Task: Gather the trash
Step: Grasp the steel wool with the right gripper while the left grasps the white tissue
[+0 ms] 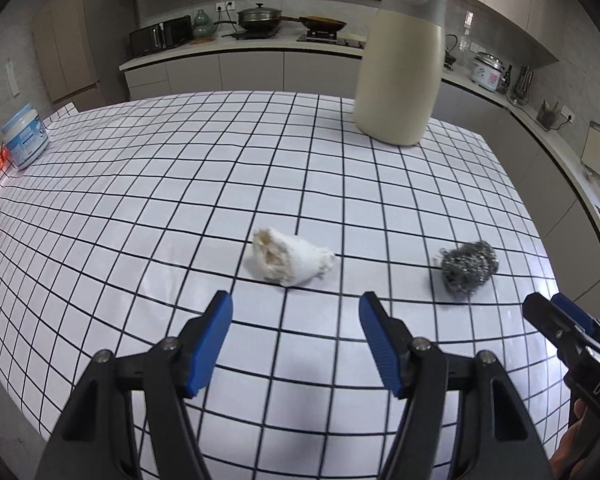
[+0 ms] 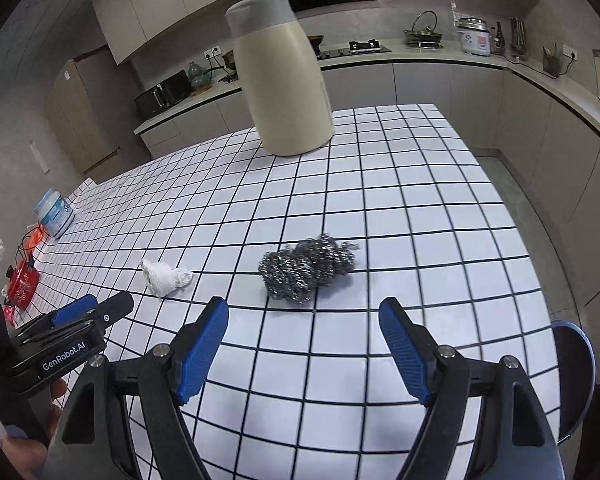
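Note:
A crumpled white tissue [image 1: 288,258] with a yellowish stain lies on the checked tablecloth just beyond my left gripper [image 1: 296,308], which is open and empty. It also shows in the right wrist view [image 2: 164,276]. A steel wool scrubber [image 2: 308,266] lies just ahead of my right gripper [image 2: 304,312], which is open and empty. The scrubber shows to the right in the left wrist view [image 1: 468,264]. The right gripper shows at the left wrist view's right edge [image 1: 556,320]; the left gripper shows at the right wrist view's left edge [image 2: 96,308].
A tall cream bin with a grey swing lid [image 1: 400,68] [image 2: 284,80] stands at the far side of the table. A white-blue jar [image 1: 24,136] and red items [image 2: 22,280] sit at the left edge. A blue stool [image 2: 576,368] is at the right.

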The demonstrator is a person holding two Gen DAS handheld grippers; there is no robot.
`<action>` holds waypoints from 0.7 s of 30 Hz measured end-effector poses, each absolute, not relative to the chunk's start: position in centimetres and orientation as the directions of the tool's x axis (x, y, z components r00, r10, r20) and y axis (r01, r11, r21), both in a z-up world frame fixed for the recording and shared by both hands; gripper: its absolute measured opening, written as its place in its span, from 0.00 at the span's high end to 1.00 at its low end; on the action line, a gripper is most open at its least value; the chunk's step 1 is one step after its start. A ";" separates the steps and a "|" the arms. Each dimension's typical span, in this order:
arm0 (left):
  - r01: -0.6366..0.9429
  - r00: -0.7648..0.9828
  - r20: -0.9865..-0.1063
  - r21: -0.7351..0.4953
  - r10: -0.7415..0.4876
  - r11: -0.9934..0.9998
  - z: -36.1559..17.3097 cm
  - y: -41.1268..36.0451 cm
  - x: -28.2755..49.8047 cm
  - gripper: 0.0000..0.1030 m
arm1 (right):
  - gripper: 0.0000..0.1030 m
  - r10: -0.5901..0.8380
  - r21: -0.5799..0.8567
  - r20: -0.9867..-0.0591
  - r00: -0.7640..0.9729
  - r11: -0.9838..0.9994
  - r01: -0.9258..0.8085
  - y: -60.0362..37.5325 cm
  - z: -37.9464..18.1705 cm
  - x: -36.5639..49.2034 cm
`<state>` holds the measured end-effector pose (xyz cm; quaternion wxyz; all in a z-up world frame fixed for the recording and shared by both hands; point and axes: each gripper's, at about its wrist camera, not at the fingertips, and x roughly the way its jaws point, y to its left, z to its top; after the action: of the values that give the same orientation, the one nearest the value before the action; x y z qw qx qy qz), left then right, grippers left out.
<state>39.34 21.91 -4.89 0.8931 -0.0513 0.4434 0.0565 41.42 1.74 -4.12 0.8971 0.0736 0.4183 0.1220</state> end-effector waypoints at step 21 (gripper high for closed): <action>-0.095 0.525 -0.851 -0.041 0.015 0.995 -9.0 23.7 44.6 0.35 | 0.22 0.219 0.196 -0.787 0.577 0.975 -0.102 4.6 -8.0 47.6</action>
<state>44.62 23.68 -9.02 0.8722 -0.0412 0.4864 0.0314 47.57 4.65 -7.99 0.8856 0.0645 0.4510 0.0907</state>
